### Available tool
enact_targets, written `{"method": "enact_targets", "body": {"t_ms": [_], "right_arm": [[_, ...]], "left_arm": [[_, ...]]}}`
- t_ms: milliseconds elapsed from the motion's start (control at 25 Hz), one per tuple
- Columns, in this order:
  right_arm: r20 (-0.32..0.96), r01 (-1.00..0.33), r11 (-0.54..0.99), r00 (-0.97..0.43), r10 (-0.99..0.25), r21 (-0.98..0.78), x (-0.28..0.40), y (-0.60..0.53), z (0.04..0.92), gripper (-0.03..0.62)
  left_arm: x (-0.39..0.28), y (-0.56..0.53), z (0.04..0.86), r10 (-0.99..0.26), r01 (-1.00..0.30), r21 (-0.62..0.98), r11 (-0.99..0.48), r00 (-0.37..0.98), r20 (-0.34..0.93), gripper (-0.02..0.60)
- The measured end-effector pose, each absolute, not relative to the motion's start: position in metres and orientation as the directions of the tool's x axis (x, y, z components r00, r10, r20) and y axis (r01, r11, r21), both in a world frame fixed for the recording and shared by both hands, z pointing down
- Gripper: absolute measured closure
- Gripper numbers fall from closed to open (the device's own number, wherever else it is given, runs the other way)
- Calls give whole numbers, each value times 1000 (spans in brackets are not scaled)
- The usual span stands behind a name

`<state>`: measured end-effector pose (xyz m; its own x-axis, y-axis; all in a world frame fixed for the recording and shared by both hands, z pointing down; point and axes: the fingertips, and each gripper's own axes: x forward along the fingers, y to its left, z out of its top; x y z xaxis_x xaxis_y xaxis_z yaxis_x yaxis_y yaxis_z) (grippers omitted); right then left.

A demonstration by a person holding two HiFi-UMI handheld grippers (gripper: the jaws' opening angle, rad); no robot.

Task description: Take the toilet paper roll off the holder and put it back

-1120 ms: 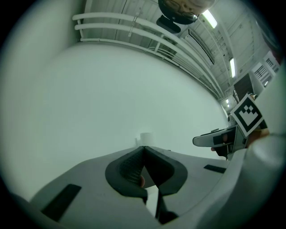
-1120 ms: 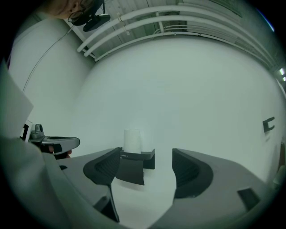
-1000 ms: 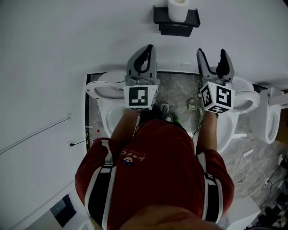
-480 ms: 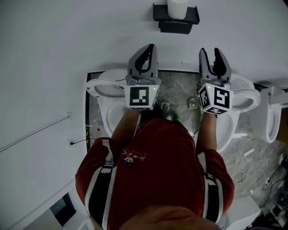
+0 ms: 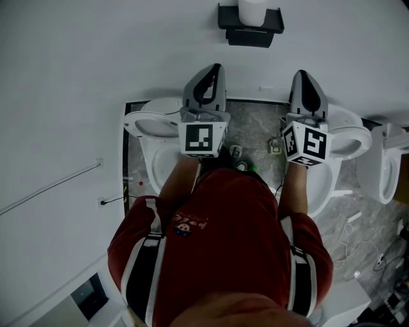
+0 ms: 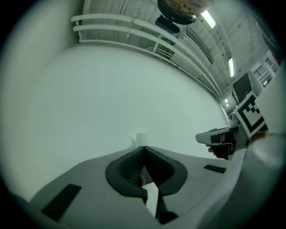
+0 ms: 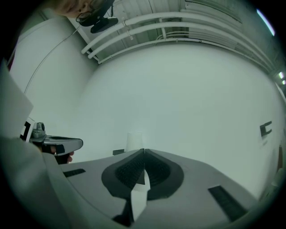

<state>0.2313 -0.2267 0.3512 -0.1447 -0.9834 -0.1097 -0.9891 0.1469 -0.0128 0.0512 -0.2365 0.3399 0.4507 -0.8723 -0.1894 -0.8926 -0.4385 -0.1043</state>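
A: Where is the toilet paper roll (image 5: 251, 10)?
B: It stands upright on the middle of the holder (image 5: 250, 30), which is fixed to the wall (image 5: 83, 76). Neither gripper touches it. Both are well short of the holder's front edge.

A: What is the state of the 2 grippers?
B: The left gripper (image 5: 215, 66) has its jaws pressed together with nothing between them. The right gripper (image 5: 305, 73) has just been closing its jaws. They now meet, also on nothing.

A: What could go wrong from here?
B: We judge 3 risks.
1. If we advance with the jaws together, the tips would push the roll toward the holder's back edge or tip it over instead of taking it.
2. The roll appears to stand free, so a sideways nudge could send it over a side edge, down to the toilet (image 5: 153, 124) or the floor.
3. Soft paper may crush or unwind under a hard squeeze.

A: How are the hands posed?
B: Both forearms reach forward, side by side. Each gripper points at the wall, close to level, with its marker cube facing us. The holder lies ahead, between their 2 lines.
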Motion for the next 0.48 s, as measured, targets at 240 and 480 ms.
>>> {"method": "enact_targets", "body": {"t_ms": [240,480], "right_arm": [[-120,-991,131,-128,-985,-18,237,-225,348,585],[-133,-994,111,-108,-985,-21,242,-222,341,585]], "left_arm": [[51,-236,338,-872,-893,-112,-437,450,-192,563],[47,-237,338,-874,-893,-130,-431,449,-185,563]]}}
